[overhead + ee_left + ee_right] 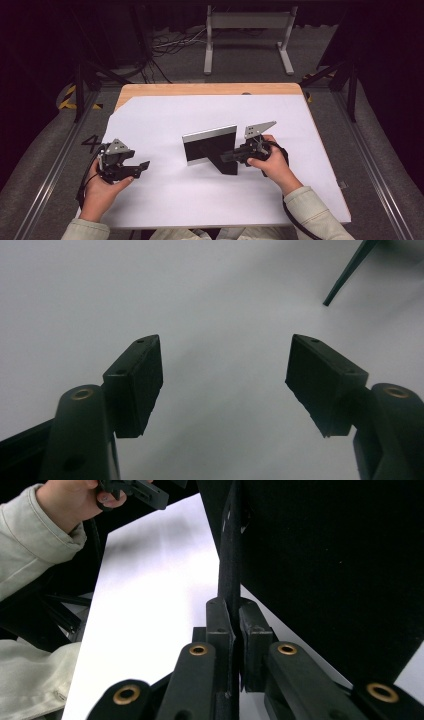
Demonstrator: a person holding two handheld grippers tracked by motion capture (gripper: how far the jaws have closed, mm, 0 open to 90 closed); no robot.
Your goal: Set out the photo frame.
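A black photo frame [209, 144] with a silver top edge stands upright mid-table, its back toward me, and its black prop leg [228, 166] reaches down to the sheet. My right gripper [227, 157] is shut on that leg. In the right gripper view the jaws [235, 617] pinch the thin leg [230, 555] beside the dark frame back [340, 555]. My left gripper [144, 165] hovers open over the sheet to the frame's left, with nothing between its jaws [225, 385]. A thin dark edge [345, 275] pokes in at the left gripper view's top right.
A white sheet [200, 200] covers most of the wooden table [200, 89]. Beyond the far edge a grey metal stand [247, 30] and cables lie on the floor. The other hand and its gripper [135, 490] appear at the top left of the right gripper view.
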